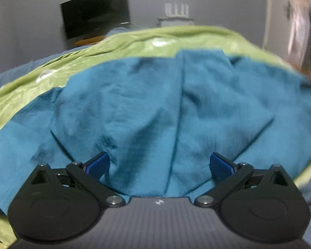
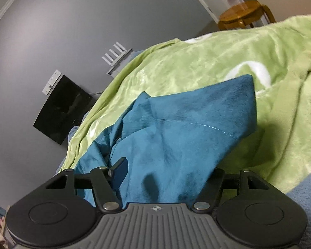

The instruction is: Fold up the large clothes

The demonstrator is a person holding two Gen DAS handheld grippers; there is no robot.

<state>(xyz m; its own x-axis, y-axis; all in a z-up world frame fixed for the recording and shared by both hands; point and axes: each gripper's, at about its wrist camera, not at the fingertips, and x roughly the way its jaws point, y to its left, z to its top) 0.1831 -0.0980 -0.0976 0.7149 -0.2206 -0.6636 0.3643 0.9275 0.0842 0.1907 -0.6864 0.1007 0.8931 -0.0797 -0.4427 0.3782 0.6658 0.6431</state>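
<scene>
— Fabric first: where are we seeing the teal garment (image 1: 155, 103)?

— We are seeing it lying rumpled on the green blanket (image 1: 114, 45), right ahead of the left gripper (image 1: 159, 166), whose jaws are standing wide apart.

— And the right gripper (image 2: 165, 176)?

— We are finding teal cloth bunched between its fingers; whether they are pinching it, we cannot tell.

Green blanket (image 2: 197, 68), black monitor (image 1: 95, 12), wooden stool (image 2: 244, 13)

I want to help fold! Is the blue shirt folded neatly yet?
No. The shirt lies crumpled on the blanket, creased and bunched.
</scene>
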